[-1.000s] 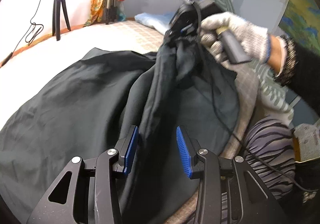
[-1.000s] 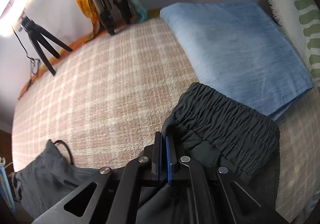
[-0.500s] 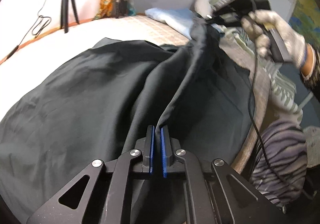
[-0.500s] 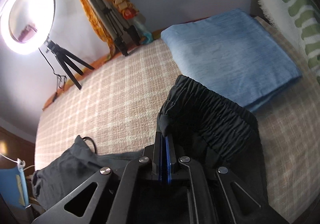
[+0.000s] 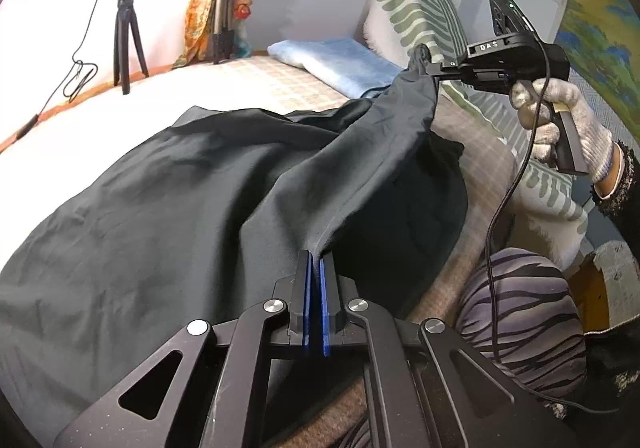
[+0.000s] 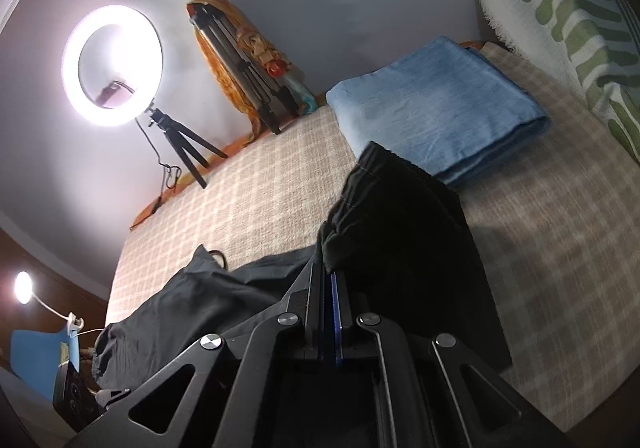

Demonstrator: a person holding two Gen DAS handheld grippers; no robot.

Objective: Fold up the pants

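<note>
Now both hand-held grippers [image 5: 315, 260] [image 6: 329, 272] pinch pants [image 5: 180, 207], R raised.

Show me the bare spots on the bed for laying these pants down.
The checked bedspread lies bare between the black pants and the ring light tripod. A second bare strip runs right of the pants, below the folded blue towel. The far right is crowded by the green-patterned pillow.

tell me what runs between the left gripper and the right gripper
In the left wrist view, a taut edge of the black pants spans from the left gripper to the right gripper; both are shut on it.
</note>
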